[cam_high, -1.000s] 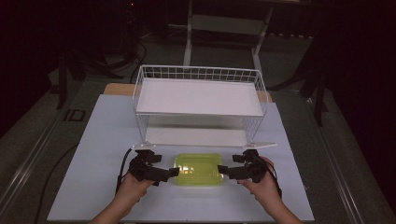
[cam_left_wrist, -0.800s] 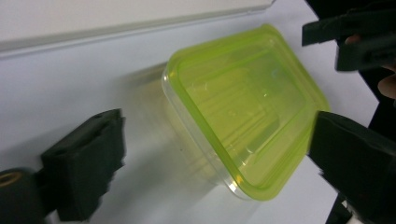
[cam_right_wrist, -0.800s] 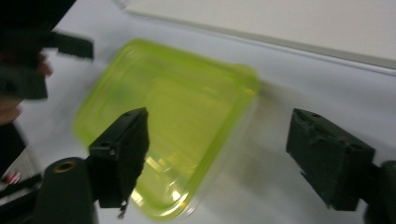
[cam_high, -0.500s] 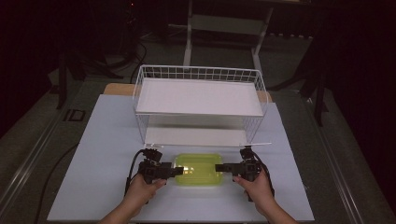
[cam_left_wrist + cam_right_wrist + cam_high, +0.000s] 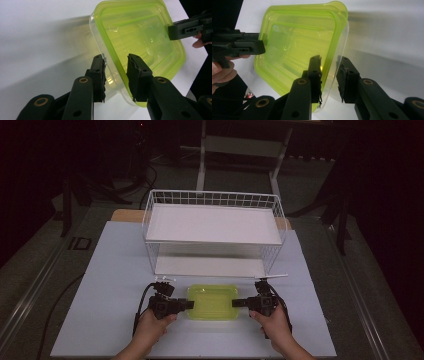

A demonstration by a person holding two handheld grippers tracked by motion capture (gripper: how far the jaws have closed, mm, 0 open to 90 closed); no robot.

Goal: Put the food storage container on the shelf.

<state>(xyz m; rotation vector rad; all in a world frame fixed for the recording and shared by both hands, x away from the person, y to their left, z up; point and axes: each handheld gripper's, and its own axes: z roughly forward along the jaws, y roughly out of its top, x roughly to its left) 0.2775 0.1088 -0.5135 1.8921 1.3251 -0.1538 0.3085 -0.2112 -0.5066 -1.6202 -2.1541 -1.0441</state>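
Lime-green translucent plastic makes up the lid of a shallow clear container point(image 5: 213, 302) that lies flat on the white counter point(image 5: 110, 270), directly between the two claws and just in front of the white wire rack point(image 5: 212, 235) beyond them. The left claw point(image 5: 188, 305) is set at the container's left short end and the right claw point(image 5: 237, 303) at the opposite end, each pointing inward and roughly level with the counter. In the left gripper view the jaws of the left claw point(image 5: 115, 75) have just been closing and now straddle the rim, one pad against the clear wall, the other on the green lid edge; the right claw point(image 5: 329, 75) has likewise just been closing, its inner pad lying on the lid's border while a thin gap appears to remain at the outer pad, so a firm clench cannot be confirmed there. The box is judged light, thin-walled and somewhat flexible, with a smooth, slippery surface; a hold on the stiffer rolled rim at both short ends is likely best, with even pressure so the lid is not popped or the wall bowed. Both hands are held low, wrists nearly flat, forearms converging from the near edge.
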